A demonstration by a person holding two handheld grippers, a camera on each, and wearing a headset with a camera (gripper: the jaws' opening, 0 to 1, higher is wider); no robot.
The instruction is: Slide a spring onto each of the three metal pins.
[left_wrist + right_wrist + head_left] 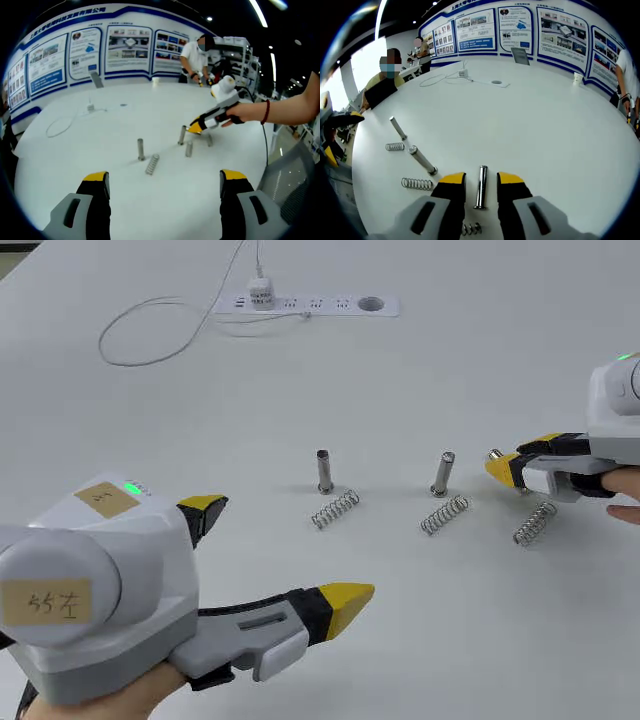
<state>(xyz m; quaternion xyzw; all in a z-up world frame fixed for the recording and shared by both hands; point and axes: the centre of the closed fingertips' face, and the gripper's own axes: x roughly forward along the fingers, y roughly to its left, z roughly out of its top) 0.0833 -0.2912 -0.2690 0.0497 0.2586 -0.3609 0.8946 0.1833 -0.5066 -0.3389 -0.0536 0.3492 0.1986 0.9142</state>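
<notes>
— What is sitting nearest the person?
— The left gripper (pixel 275 555) is being held low over the white table (pixel 480 640), close to the body. Its yellow-tipped jaws are standing wide apart and gripping nothing.
— And just past it?
— Three springs are lying on their sides in a loose row across the table: the left spring (pixel 335 509), the middle spring (pixel 445 514) and the right spring (pixel 535 522). All three are lying loose on the surface, apart from the pins.
— Where are the pins standing?
— Just behind the springs. The left pin (pixel 324 471) and the middle pin (pixel 443 473) are standing on their bases, each with a spring lying just in front of it. The right pin (pixel 481 195) is standing on its base too, and the right gripper (pixel 481 179) is pointing in at it from the right side.
— Is that gripper clamping it?
— Not that I am seeing. In the right gripper view its jaws are sitting narrow, one on either side of the pin, and a sliver of table is showing between each jaw and the metal.
— Anything lying further back?
— A white power strip (pixel 305 306) is lying near the far edge, with a plug (pixel 260 290) sitting in it and a pale cable (pixel 135 365) looping off to the left
</notes>
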